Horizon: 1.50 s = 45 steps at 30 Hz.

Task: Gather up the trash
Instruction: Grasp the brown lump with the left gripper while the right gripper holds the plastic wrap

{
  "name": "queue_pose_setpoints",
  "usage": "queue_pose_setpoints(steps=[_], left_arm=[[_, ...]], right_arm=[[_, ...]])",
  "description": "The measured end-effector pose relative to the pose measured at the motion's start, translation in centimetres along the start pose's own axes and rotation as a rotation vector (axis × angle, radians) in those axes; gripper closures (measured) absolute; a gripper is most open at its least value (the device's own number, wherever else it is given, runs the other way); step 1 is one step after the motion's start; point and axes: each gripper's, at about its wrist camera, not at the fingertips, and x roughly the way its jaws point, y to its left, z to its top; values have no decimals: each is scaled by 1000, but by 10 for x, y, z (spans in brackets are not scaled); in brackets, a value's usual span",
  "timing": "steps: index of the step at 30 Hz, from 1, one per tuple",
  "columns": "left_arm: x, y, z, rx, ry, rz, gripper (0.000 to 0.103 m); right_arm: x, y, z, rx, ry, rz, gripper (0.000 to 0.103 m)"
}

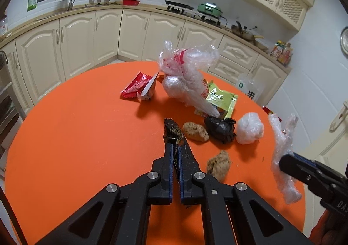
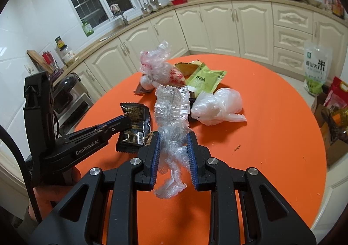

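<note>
Scattered over the round orange desk (image 1: 76,136): a red snack wrapper (image 1: 137,87), torn open and lying flat toward the far side; just beside it a tall crumpled clear plastic bag with red print (image 1: 184,70), standing upright; behind that a flattened green foil packet (image 1: 221,99). Nearer, in a loose row: a brown lump (image 1: 195,131), a knotted black plastic wad (image 1: 220,129), a white balled plastic bag (image 1: 250,128). Apart from the row, a second brown lump (image 1: 218,164). Lifted clear of the desk: a black gold-printed wrapper (image 1: 171,131), pinched edge-on, and a crinkled clear plastic strip (image 2: 171,114), hanging upright.
</note>
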Motion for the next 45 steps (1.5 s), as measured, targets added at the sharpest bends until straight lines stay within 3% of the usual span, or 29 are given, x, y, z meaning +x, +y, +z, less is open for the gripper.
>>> queue_pose_setpoints(steps=[5,6,8,9,10,11,12,16,18,28,45], left_arm=[[6,11,-4,-18,82,39,95],[9,14,-5,-30,93,44,83],[7,16,0,-39,79,27,72],[8,15,2,-34,79,34,56],[10,12,6,-23,77,56,31],[11,9,8,-15,70,73,21],[12,6,9,-2,58,76,20],[22,-2,11,43,67,87,78],[21,1,9,21,72,30,85],[-8,-9,-6,27,14,-8,97],[-88,-54,-30,130,-143,-24,100]], right_arm=[[-7,6,-5,-10,-3,1,80],[-7,6,-7,-10,-2,0,80],[-8,7,-10,-9,1,-4,80],[-9,6,-11,-9,3,-5,80],[-9,6,-11,-9,4,-8,80],[-9,5,-11,-7,6,-11,80],[-9,4,-11,-6,7,-13,80],[-11,0,-9,2,1,-20,80],[-13,-2,-9,8,-3,-24,80],[-23,-4,-11,14,-20,-17,80],[-75,-2,-22,10,-98,-20,80]])
